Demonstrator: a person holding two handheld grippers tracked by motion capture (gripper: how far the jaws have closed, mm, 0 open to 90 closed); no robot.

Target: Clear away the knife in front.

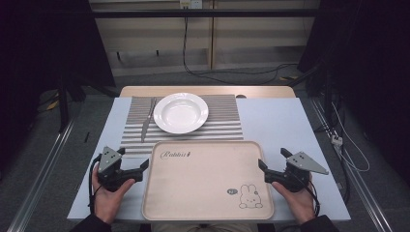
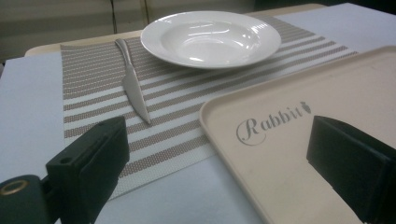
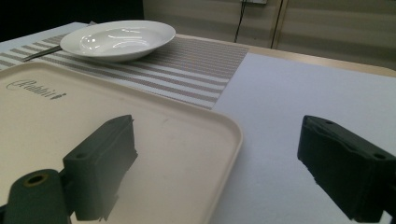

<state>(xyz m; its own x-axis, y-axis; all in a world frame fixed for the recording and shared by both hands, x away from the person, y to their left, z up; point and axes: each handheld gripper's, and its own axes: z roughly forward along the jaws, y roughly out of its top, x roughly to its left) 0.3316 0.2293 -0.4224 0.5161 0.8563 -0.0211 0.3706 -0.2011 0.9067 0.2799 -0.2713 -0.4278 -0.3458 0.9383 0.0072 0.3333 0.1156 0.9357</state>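
Note:
A beige tray (image 1: 203, 180) printed with "Rabbit" and a rabbit drawing lies empty at the table's near edge. Behind it a striped placemat (image 1: 222, 126) carries a white deep plate (image 1: 181, 112) and a silver knife (image 1: 147, 119) to the plate's left. My left gripper (image 1: 131, 161) is open at the tray's left edge; in the left gripper view its jaws straddle the tray's (image 2: 299, 154) rim, with the knife (image 2: 133, 88) and plate (image 2: 210, 39) beyond. My right gripper (image 1: 273, 158) is open at the tray's right edge, its jaws straddling the tray's (image 3: 154, 140) rim.
The table (image 1: 280, 121) has a pale blue-grey top with a wooden strip along the far edge. Bare surface lies to the right of the placemat (image 3: 196, 65) and on both sides of the tray. Cables run across the floor behind and at the right.

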